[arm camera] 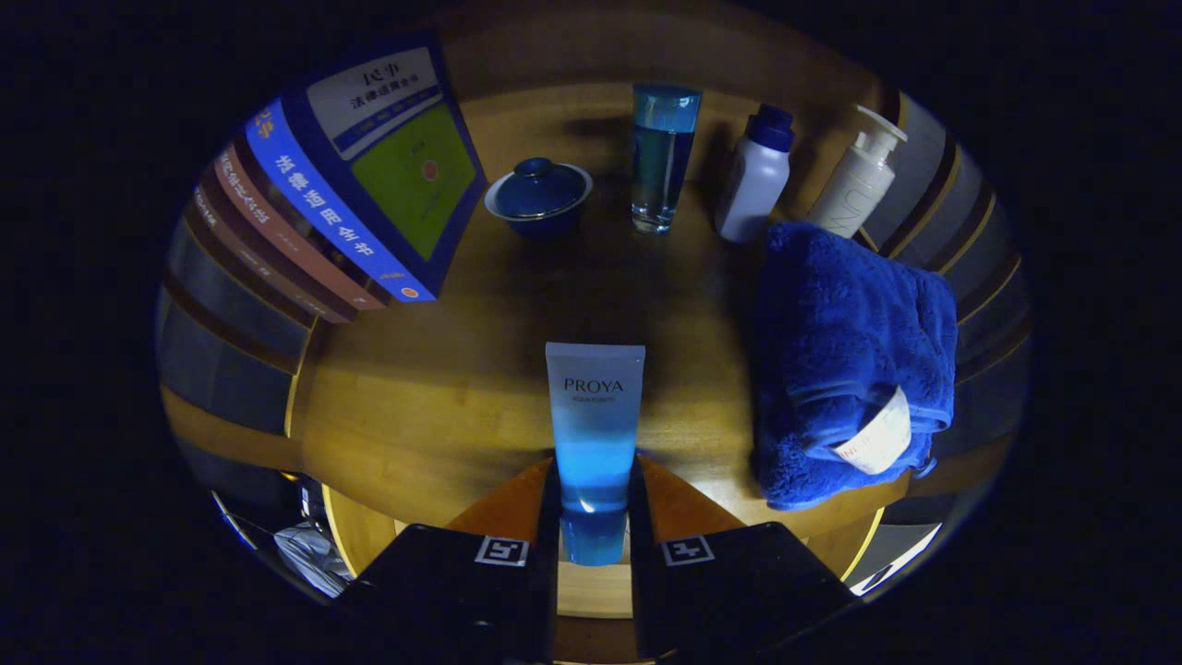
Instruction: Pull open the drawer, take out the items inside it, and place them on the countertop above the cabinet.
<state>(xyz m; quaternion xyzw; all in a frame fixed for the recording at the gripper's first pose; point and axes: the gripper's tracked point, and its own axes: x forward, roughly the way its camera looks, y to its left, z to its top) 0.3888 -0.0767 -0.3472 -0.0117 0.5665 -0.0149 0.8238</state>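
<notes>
both fingers of the gripper (594,517) clamp a blue tube (594,434) upright, folded towel (850,360) just right over the countertop (443,397).

Your gripper (594,545) clamps the blue tube (594,434) above the countertop (434,406); beside the tube lies a folded towel (850,360).

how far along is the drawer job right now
Done: the tube is out of the drawer. In hand: the hand-held gripper is shut on the tube, above the wooden countertop beside the blue towel. Left: set it down and release; other drawer items can't be judged.
</notes>
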